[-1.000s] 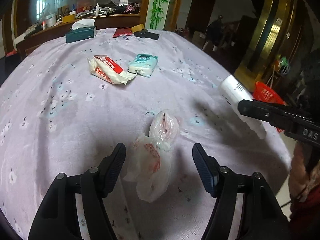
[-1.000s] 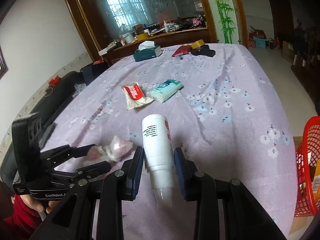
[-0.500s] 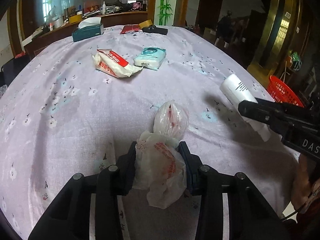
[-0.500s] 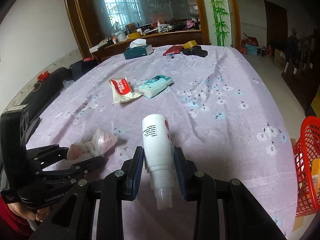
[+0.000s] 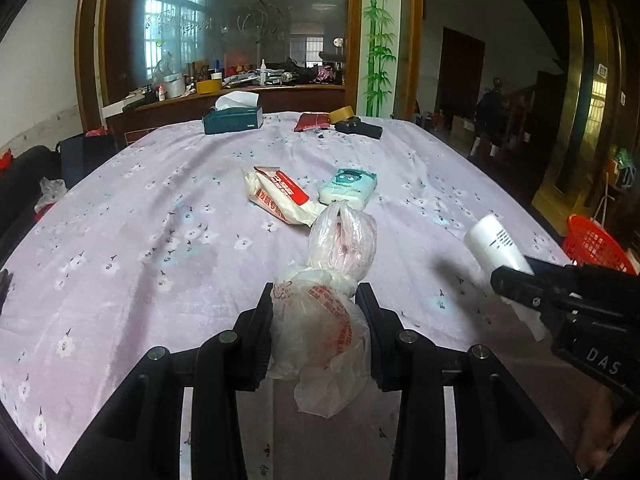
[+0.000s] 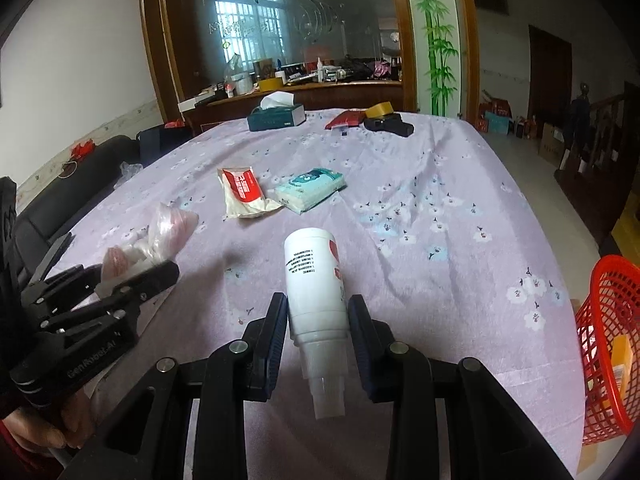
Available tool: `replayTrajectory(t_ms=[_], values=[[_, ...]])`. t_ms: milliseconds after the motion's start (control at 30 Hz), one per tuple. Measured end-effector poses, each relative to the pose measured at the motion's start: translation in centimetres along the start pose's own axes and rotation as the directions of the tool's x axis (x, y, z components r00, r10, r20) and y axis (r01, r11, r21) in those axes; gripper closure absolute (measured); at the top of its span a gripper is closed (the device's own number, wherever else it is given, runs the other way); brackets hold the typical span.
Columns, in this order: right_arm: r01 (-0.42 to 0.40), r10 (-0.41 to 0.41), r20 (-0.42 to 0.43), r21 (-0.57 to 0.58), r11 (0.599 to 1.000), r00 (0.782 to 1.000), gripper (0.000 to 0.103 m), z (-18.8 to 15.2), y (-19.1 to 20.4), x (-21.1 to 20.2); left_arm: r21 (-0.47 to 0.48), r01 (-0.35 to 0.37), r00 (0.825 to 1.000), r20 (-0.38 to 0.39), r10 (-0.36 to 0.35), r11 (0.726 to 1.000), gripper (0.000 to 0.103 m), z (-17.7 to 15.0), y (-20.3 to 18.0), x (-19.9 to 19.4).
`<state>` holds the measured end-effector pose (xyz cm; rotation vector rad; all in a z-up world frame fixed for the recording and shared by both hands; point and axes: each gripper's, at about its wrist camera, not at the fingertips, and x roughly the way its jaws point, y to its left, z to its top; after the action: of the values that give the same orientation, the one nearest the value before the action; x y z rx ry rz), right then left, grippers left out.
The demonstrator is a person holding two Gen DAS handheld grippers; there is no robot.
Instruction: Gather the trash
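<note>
My left gripper (image 5: pixel 318 300) is shut on a crumpled clear plastic bag (image 5: pixel 320 320) with red print and holds it above the purple tablecloth; the bag (image 6: pixel 160 232) also shows in the right wrist view. My right gripper (image 6: pixel 318 312) is shut on a white bottle (image 6: pixel 316 284) with its cap end toward the camera; the bottle (image 5: pixel 496 246) also shows at the right of the left wrist view. A red-and-white wrapper (image 5: pixel 280 200) and a teal tissue pack (image 5: pixel 350 186) lie mid-table.
A red mesh basket (image 6: pixel 612 344) stands on the floor off the table's right edge, also seen in the left wrist view (image 5: pixel 596 246). A green tissue box (image 5: pixel 232 119), a red pouch (image 5: pixel 312 122), a tape roll (image 5: pixel 342 114) and a black item (image 5: pixel 360 129) lie at the far end.
My left gripper closed on the plastic bag and lifted it off the cloth. My right gripper kept hold of the white bottle and rose slightly.
</note>
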<state>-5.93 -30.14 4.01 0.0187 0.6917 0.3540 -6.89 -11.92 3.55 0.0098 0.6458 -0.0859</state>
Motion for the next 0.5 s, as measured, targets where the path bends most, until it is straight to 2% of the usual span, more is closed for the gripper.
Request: replayTrajectory(t_ms=[500], values=[[-0.005, 0.005, 0.016, -0.002, 1.000, 1.000, 0.069, -0.22, 0.05, -0.41, 0.006, -0.021, 1.000, 0.002, 0.021, 1.000, 0.066, -0.08, -0.35, 0.00]])
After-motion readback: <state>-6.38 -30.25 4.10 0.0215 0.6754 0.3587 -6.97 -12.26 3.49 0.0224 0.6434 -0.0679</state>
